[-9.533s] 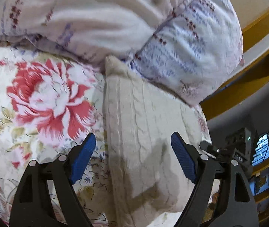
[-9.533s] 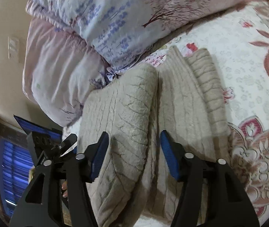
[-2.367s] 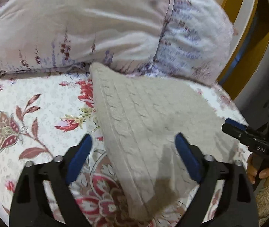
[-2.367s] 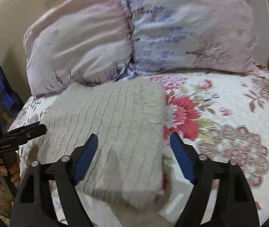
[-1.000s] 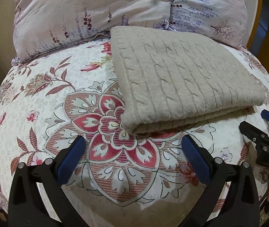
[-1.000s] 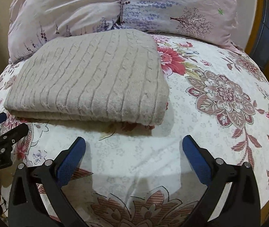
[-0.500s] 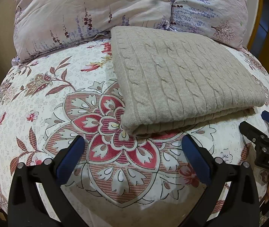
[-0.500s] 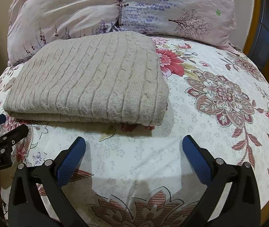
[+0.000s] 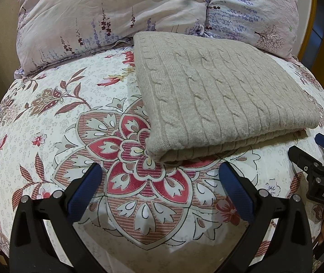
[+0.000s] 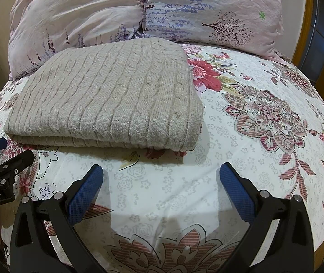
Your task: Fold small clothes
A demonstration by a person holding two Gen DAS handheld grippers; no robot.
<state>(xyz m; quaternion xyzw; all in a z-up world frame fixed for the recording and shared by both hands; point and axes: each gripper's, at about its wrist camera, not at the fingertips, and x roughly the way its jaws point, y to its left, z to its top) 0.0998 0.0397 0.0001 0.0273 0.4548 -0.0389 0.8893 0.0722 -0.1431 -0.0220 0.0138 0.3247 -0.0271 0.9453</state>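
A beige cable-knit sweater (image 9: pixel 219 95) lies folded into a flat rectangle on the floral bedspread (image 9: pixel 70 118), its far edge against the pillows. It also shows in the right wrist view (image 10: pixel 109 100). My left gripper (image 9: pixel 159 182) is open and empty, held back from the sweater's near folded edge. My right gripper (image 10: pixel 159 182) is open and empty, also short of the sweater. Each gripper shows at the side of the other's view: the right gripper (image 9: pixel 317 157) and the left gripper (image 10: pixel 4 154).
Two pale floral pillows (image 9: pixel 116 11) (image 10: pixel 207 6) lean at the head of the bed behind the sweater. A yellow wooden frame (image 10: pixel 310 34) stands at the right. The bedspread (image 10: pixel 264 118) stretches to the right of the sweater.
Over the last seconds both grippers pulled back from the sweater, which now lies folded. In the last second nothing visibly moved.
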